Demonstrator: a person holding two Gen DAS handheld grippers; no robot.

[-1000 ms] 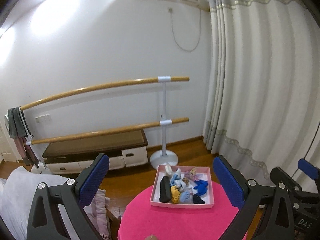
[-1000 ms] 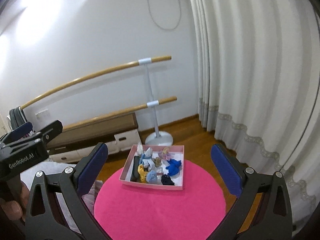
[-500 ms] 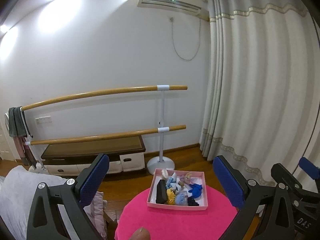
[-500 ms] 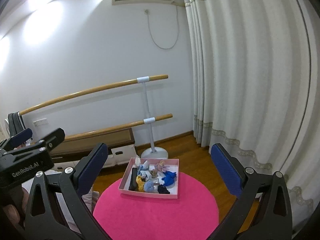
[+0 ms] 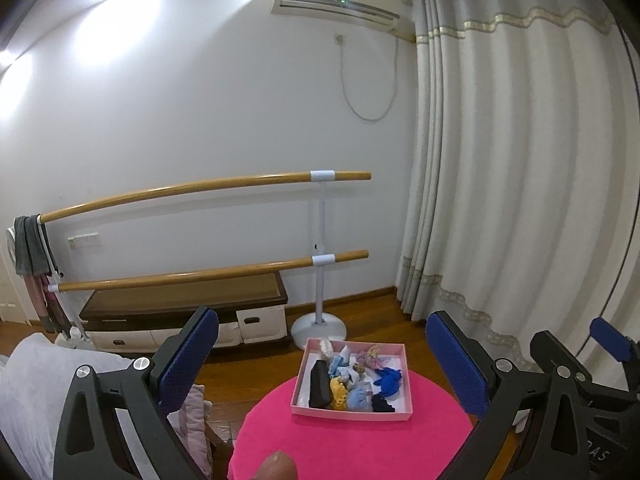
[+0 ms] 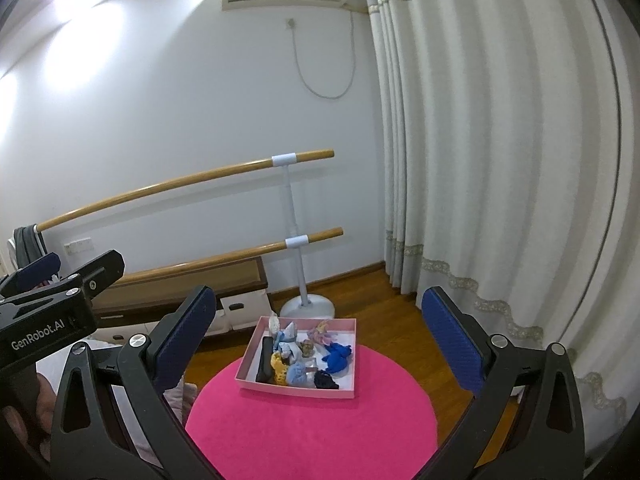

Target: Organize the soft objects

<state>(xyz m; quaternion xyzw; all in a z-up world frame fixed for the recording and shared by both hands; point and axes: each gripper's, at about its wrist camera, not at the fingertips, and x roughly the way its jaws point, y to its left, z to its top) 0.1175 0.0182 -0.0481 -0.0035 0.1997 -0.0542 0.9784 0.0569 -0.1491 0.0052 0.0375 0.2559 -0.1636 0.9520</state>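
Left gripper (image 5: pixel 322 364) and right gripper (image 6: pixel 320 344): fingers spread wide, empty, held high, likely surveying. Soft objects (image 6: pixel 306 360) heaped in pink box (image 6: pixel 296 391) on pink round worktop (image 6: pixel 312 432), well apart from both.

Both tongs, left (image 5: pixel 322 364) and right (image 6: pixel 320 344), hang spread wide above the near edge of the round pink counter (image 6: pixel 312 432), nothing between their pads. The near half of the counter lies bare, giving an open path to the pink box (image 6: pixel 298 390) at the far edge. Its low walls ring the heap of soft pieces (image 6: pixel 304 358), so entry is from above. Beyond the far edge stands the barre stand (image 6: pixel 298 276), apart from the box. The curtain (image 6: pixel 500 160) closes the right side; bedding (image 5: pixel 36 392) lies off the left edge.
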